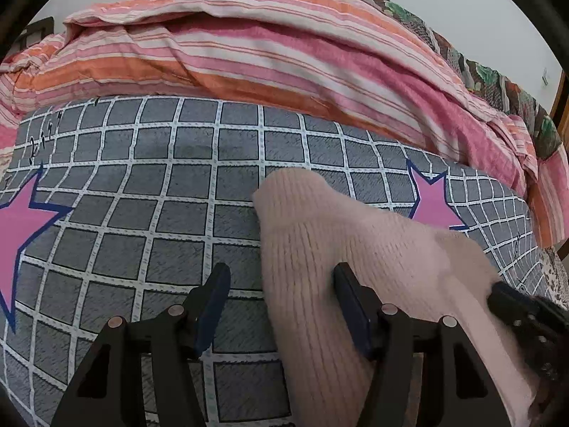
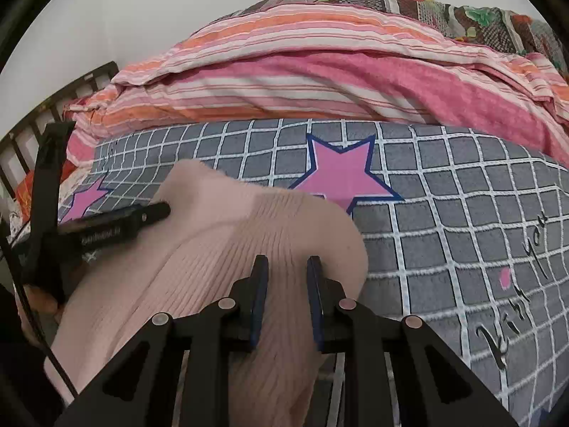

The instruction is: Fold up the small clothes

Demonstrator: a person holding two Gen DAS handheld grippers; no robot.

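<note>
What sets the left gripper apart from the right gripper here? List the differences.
The left gripper stands with its jaws wide apart; the right gripper has its jaws close together. The right gripper pinches a fold of the pink knit garment; the left gripper only straddles its edge, pads not pressing. Both are black with blue pads and point down at the checked bedsheet.

My right hand-held gripper (image 2: 287, 274) at bottom centre pinches a ridge of the pink ribbed knit garment (image 2: 213, 249). At left, my left hand-held gripper (image 2: 156, 211) reaches over the garment. Under it lies the grey checked bedsheet (image 2: 444, 213) with pink stars; a striped blanket (image 2: 320, 89) is heaped across the top.
</note>
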